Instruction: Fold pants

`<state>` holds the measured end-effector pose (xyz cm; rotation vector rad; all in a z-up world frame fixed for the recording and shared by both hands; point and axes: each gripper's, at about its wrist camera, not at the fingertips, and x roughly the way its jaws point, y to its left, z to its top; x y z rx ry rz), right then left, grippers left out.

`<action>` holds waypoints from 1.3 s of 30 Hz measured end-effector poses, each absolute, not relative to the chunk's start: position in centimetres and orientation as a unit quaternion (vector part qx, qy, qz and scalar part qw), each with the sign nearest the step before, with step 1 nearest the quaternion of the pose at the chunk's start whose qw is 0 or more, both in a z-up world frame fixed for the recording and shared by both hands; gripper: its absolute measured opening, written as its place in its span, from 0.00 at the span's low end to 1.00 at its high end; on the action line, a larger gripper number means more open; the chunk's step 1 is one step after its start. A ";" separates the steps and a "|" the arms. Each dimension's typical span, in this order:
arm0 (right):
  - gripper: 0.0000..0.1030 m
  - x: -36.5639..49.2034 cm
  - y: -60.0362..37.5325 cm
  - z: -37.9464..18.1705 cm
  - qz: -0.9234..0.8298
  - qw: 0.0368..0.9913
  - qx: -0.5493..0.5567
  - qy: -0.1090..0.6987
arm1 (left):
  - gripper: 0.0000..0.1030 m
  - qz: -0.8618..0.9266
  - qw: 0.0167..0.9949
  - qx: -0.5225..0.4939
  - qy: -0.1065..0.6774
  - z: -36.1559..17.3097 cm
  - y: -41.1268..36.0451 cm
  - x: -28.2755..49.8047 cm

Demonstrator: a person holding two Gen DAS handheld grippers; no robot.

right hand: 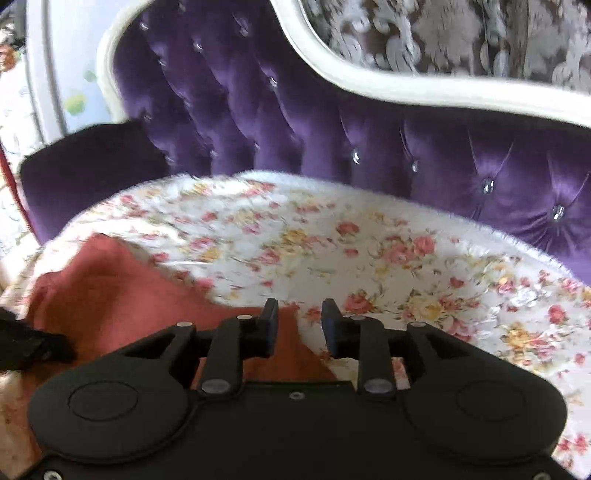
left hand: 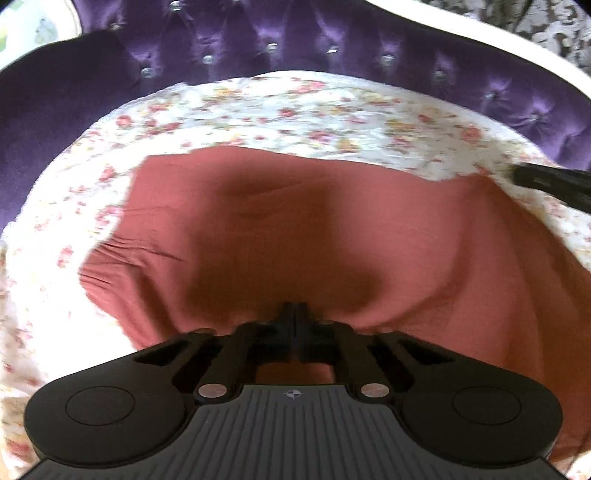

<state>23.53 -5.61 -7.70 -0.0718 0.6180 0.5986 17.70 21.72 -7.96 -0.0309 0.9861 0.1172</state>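
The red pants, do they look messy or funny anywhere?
A little. The red pants lie rumpled on the flowery sheet, with wrinkles bunched near their left edge and a soft dent in the middle. No tears or spills show.

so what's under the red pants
A floral bedspread shows all round the red pants, on a bed with a purple tufted headboard. The part under the pants is covered.

Looks like a home, a bedroom or sitting room. Up against a tufted purple velvet back studded with crystal buttons, trimmed in a curvy white frame. Down below, a floral cover in pink and yellow roses, spread across the seat or mattress. Behind the frame, ornate damask wallpaper in grey and silver. Domestic furnishings all round, soft and decorative.
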 end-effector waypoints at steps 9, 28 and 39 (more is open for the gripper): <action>0.37 12.9 -1.5 -11.4 0.385 0.848 -0.127 0.343 | 0.03 0.088 0.865 -0.078 0.488 -6.9 25.9 18.7; 0.37 9.7 -1.0 -11.7 0.364 0.862 -0.118 0.334 | 0.54 0.122 0.865 -0.184 0.451 -6.8 30.5 14.6; 0.37 8.5 -1.3 -10.9 0.350 0.879 -0.111 0.305 | 0.09 0.159 0.876 -0.141 0.434 -5.5 30.5 16.4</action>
